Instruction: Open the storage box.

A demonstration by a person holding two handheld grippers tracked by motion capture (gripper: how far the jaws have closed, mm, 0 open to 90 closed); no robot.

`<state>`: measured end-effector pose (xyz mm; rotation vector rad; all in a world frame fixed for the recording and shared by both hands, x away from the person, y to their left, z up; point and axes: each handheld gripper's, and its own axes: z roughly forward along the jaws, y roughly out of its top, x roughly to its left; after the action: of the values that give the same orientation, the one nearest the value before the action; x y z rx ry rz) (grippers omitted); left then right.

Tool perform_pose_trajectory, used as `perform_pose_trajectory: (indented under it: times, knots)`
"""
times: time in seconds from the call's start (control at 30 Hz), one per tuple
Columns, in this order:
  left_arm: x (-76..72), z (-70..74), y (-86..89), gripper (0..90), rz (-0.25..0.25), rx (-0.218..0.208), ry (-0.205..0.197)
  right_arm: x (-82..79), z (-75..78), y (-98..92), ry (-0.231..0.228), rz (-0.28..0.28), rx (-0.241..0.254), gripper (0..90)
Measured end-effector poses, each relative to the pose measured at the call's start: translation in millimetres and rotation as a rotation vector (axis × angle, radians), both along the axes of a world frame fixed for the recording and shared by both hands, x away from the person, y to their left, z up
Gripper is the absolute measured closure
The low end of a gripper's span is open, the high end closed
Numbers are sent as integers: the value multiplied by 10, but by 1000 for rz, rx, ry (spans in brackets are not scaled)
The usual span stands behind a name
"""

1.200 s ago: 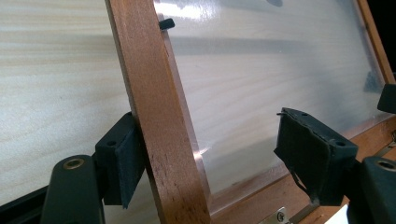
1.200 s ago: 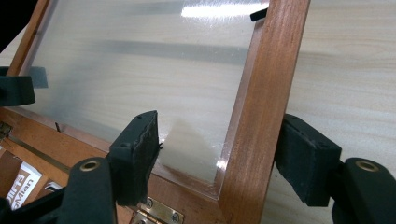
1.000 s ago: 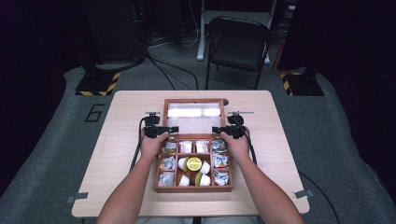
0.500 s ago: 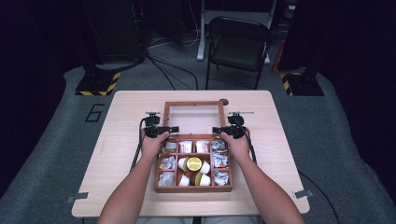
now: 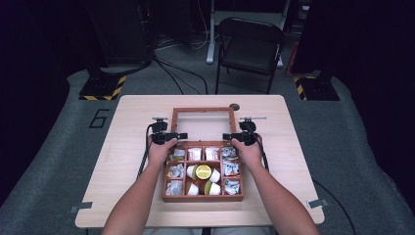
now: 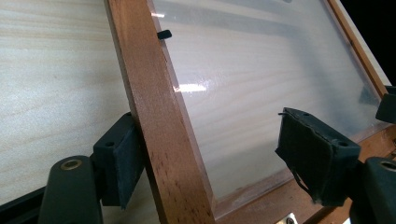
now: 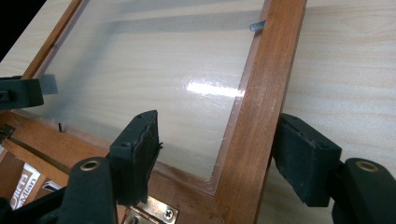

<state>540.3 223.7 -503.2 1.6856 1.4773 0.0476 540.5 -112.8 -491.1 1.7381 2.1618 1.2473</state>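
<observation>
A: Where is the box lid [image 5: 201, 124] seen?
B: It is laid back flat on the table [image 5: 122, 147], hinged to the far edge of the wooden box [image 5: 203, 197], which is set near the person's side of the table. The lid is a wooden frame with a clear pane, and the table's grain is seen through it.

A: How is the left gripper [image 5: 171, 137] placed?
B: It is held at the lid's left rail, close to the hinge corner. In the left gripper view [image 6: 219, 158] the rail is straddled: one pad [image 6: 119, 158] is pressed against the rail's outer side, while the other pad [image 6: 317, 161] is held well clear over the pane. The jaws are parted wider than the rail, so nothing is gripped.

A: And the right gripper [image 5: 235, 137]?
B: The right rail is straddled in the same way. In the right gripper view [image 7: 219, 158] the outer pad [image 7: 303, 158] is seen just beside the rail, and whether it touches cannot be told; the inner pad [image 7: 140, 144] is held apart from it over the pane. No grip is made there either.

A: What is kept in the box?
B: Small packets [image 5: 230, 169], little white cups [image 5: 193, 189] and a lime half [image 5: 203, 171] are seen in its compartments
</observation>
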Motion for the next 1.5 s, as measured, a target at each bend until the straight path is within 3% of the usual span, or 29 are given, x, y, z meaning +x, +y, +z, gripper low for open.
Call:
perform_pose_trajectory:
  times: [0.47,0.6,1.17,1.5]
  knots:
    - [22,-24,8,253,8,-23,40,19,-29,-17,30,-7,17,327]
    - [27,-33,13,254,9,-31,51,18,-29,-20,56,-13,28,327]
    - [37,-40,17,254,8,-32,57,17,-30,-15,63,-20,29,327]
    - [47,-65,28,255,11,-54,79,22,-47,-25,69,-22,35,327]
